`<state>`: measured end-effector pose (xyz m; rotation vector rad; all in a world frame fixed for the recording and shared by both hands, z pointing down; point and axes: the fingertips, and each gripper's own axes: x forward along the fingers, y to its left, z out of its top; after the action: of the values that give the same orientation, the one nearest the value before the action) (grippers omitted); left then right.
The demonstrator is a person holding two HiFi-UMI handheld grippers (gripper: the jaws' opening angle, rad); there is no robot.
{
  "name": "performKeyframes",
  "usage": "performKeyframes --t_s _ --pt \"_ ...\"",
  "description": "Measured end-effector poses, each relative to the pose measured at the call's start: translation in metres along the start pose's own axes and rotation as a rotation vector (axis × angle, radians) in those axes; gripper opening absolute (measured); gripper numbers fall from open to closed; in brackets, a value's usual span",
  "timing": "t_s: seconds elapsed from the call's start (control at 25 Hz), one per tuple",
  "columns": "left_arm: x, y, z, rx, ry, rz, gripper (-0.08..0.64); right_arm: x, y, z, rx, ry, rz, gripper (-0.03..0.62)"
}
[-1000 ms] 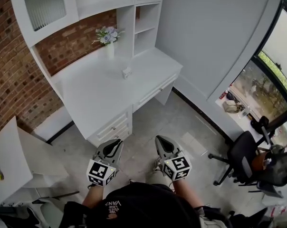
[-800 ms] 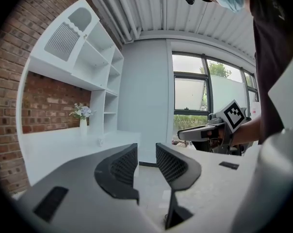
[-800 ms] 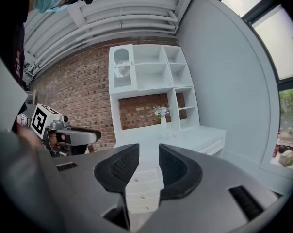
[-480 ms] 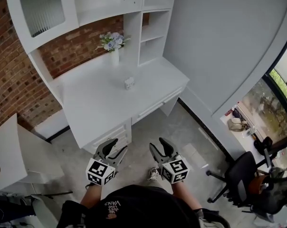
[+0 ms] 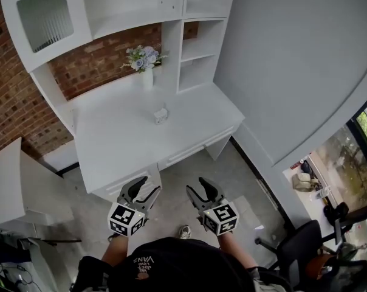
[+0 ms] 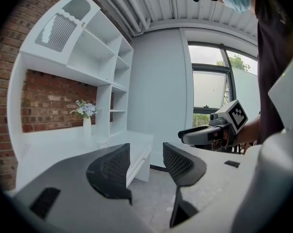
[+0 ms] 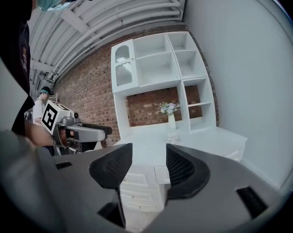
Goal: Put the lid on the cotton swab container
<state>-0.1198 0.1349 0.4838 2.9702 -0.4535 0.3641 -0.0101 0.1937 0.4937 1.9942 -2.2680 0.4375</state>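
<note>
White desk top nearly bare, with a small pale container standing near its middle, too small to tell lid from body. Behind it, close to the back edge, a vase of flowers upright against the brick wall. Open shelves rising at the desk's right end, a glass-fronted cupboard high on the left. Drawers under the front edge.

Bare concrete floor wide and free between the desk front and the person. Grey wall closing the right side. Office chair well off to the right, by the window. Low white table off to the left.

Left gripper and right gripper side by side over the floor, pointed toward the desk, near its front and well apart from the container. Jaws of both spread, having just been opening, with nothing between either pair.
</note>
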Motion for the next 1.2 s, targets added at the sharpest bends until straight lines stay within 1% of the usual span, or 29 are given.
performKeyframes --t_s 0.08,0.24,0.36,0.56,0.84,1.2 --pt "0.014 -0.002 0.004 -0.003 -0.012 0.037 0.193 -0.001 -0.016 0.002 0.004 0.005 0.023 0.195" --pt "0.036 -0.006 0.01 -0.025 -0.03 0.101 0.193 -0.005 -0.04 0.004 -0.022 0.015 0.071 0.196" --pt "0.047 -0.006 0.009 -0.032 -0.014 0.119 0.193 -0.001 -0.053 0.004 -0.03 0.021 0.095 0.196" --pt "0.059 0.007 0.006 -0.037 0.015 0.149 0.193 0.012 -0.066 0.001 -0.009 0.029 0.117 0.196" --pt "0.092 0.043 0.006 -0.049 0.017 0.132 0.193 0.052 -0.084 0.006 -0.012 0.046 0.118 0.197" --pt "0.148 0.126 0.03 -0.034 0.009 0.099 0.193 0.139 -0.116 0.036 -0.049 0.069 0.108 0.197"
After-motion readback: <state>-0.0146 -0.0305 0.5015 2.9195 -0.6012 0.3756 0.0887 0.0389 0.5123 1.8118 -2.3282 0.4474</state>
